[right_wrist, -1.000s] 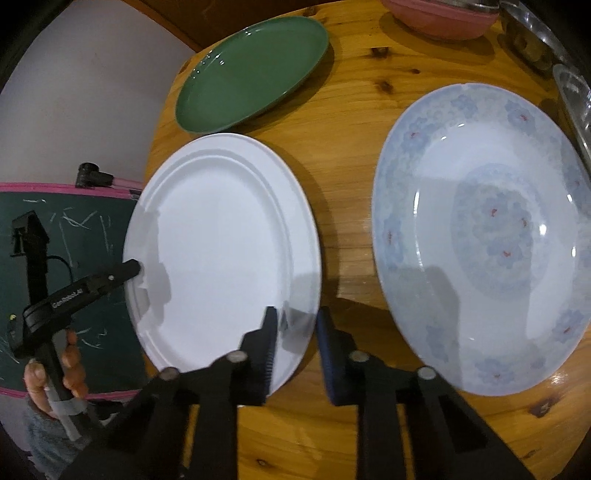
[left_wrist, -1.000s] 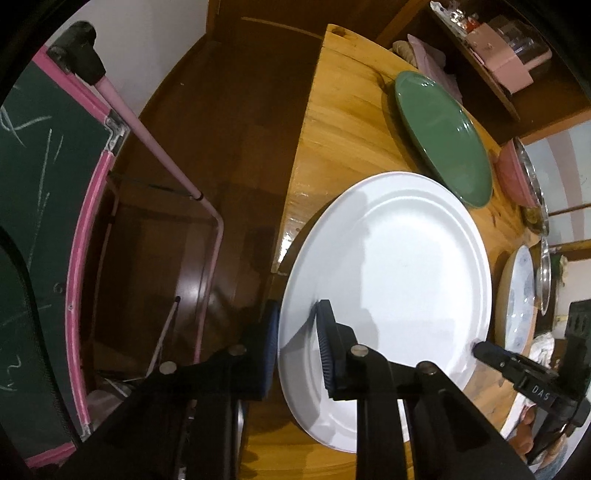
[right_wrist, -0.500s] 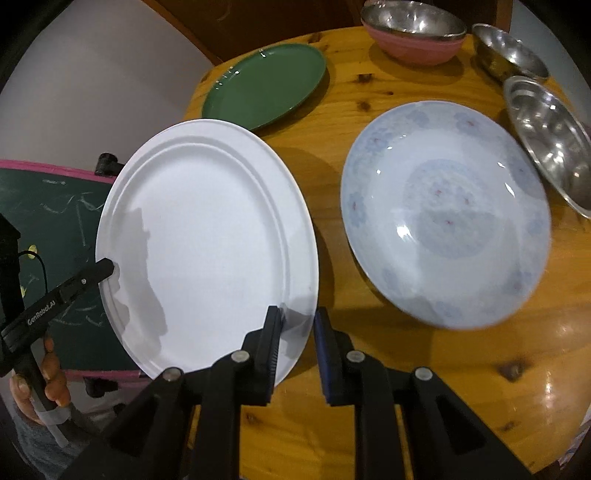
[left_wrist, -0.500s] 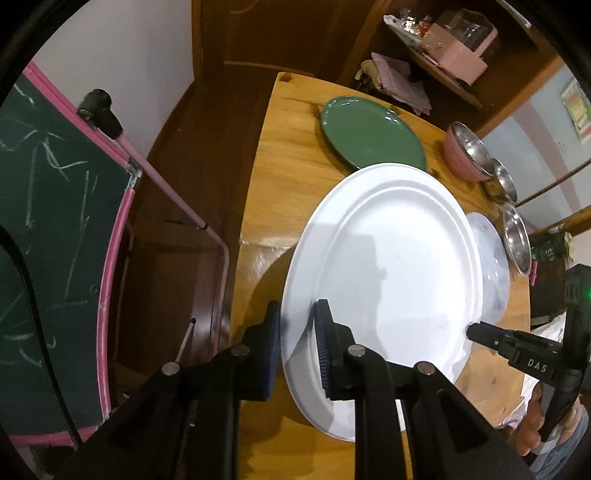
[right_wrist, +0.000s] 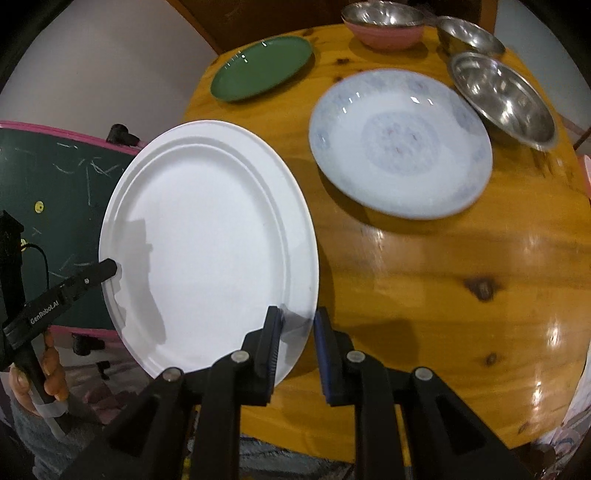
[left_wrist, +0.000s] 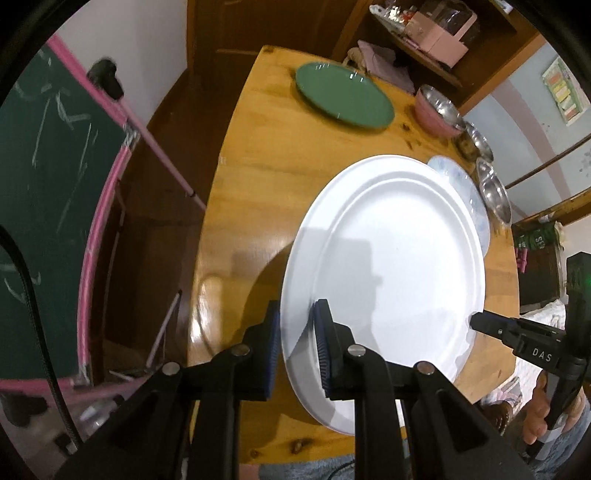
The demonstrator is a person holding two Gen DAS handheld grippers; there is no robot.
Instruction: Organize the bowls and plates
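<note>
Gripping the white plate at two spots on its rim, we hold it lifted above the wooden table, its shadow falling on the wood beneath. Our left gripper clamps the rim at about seven o'clock in the left wrist view, one pad under the edge and one on top. Our right gripper pinches the rim at about five o'clock in the right wrist view, its jaws closed on the edge in the same way. In that view the left gripper bites the plate at about nine o'clock, with a hand around its handle below.

Beyond the white plate, at about one o'clock in the right wrist view, a pale blue patterned plate rests flat on the table. Just beside it at two o'clock sits a steel bowl, tilted. Farther back, a green plate lies at eleven o'clock. A pink bowl with a steel inside stands at twelve o'clock, and a smaller steel bowl is near it.
</note>
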